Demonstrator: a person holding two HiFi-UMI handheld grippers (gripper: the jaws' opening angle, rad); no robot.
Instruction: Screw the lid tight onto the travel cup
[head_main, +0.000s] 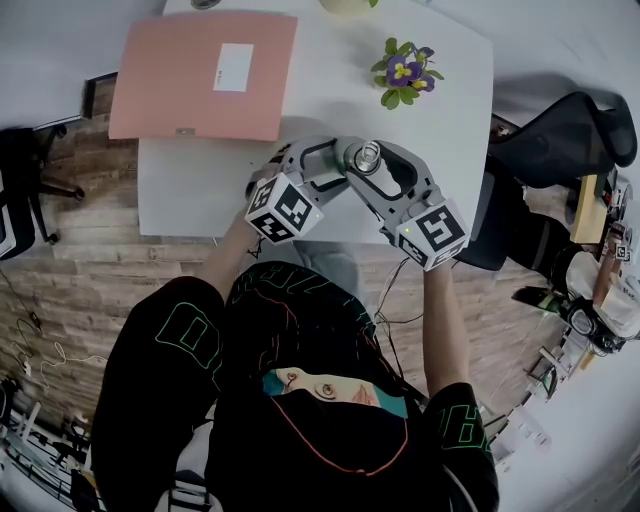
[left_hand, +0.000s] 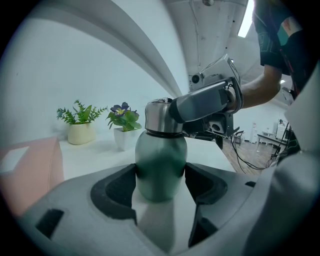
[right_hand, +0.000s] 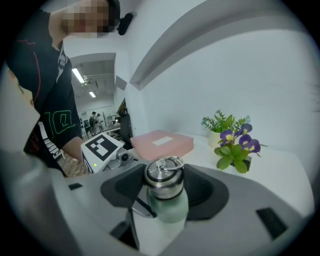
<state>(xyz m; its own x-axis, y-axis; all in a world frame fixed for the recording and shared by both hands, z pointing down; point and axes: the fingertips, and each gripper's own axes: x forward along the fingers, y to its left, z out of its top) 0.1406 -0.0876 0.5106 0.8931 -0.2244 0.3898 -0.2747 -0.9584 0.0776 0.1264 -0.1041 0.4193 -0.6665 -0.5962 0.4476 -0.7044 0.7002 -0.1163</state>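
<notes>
Near the front edge of the smooth white table (head_main: 200, 190), a pale green travel cup (left_hand: 160, 170) with a matte metal body and rounded shoulders stood upright between the two tools. Its lid (right_hand: 164, 177) was a short cylinder of brushed steel with a thin wire ring standing on top, and a dark seam ran where the lid met the body. Whether the base touched the tabletop could not be told.

The left gripper (left_hand: 161, 172), made of grey moulded plastic with dark, rubbery curved pads, was clenched on the green body, one pad pressed to each flank. The right gripper (right_hand: 164, 185), of the same build, reached in from the cup's four o'clock in the head view. It grasped the lid, which sat snug between its two dark pads. In that view the left gripper came in from the cup's eight o'clock, so the two tools met in a shallow V with the cup at the tip.

A flat salmon-pink folder (head_main: 205, 75) with a white label lay at the cup's ten o'clock, well apart. A small white pot of purple flowers (head_main: 403, 72) stood at one o'clock. A cream pot of feathery green fronds (left_hand: 81, 131) stood just beside the flowers in the left gripper view. Rough wood-plank flooring (head_main: 70, 260) showed at nine o'clock, and a black mesh office chair (head_main: 560, 140) stood at three o'clock.
</notes>
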